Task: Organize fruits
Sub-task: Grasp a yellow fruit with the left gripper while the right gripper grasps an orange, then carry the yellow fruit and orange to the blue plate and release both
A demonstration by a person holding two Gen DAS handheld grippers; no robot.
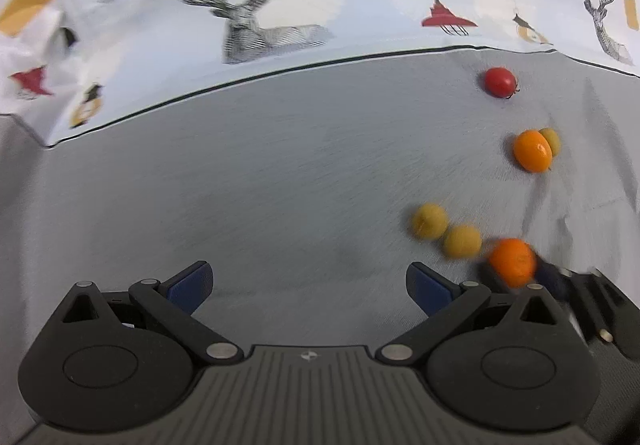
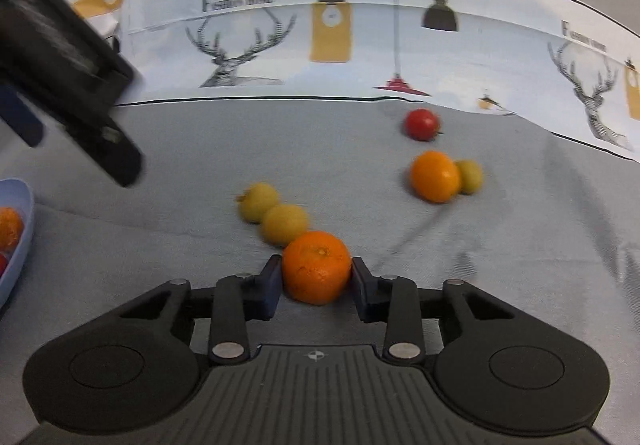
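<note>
Through the left wrist camera we saw our left gripper (image 1: 308, 287) spread wide and empty over the grey cloth-covered table (image 1: 280, 173), beside the right gripper's round orange mandarin (image 1: 513, 260). In the right wrist view our right gripper (image 2: 316, 281) pinched that mandarin (image 2: 317, 267) between both pads; we judged a gentle, level lift toward the pale blue plastic bowl (image 2: 18, 241) best.

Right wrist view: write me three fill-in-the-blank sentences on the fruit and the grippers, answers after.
The right gripper is shut on an ___.
The left gripper is ___ and holds nothing.
The fruit nearest the patterned cloth is ___ in colour.

Missing words: orange; open; red.
</note>
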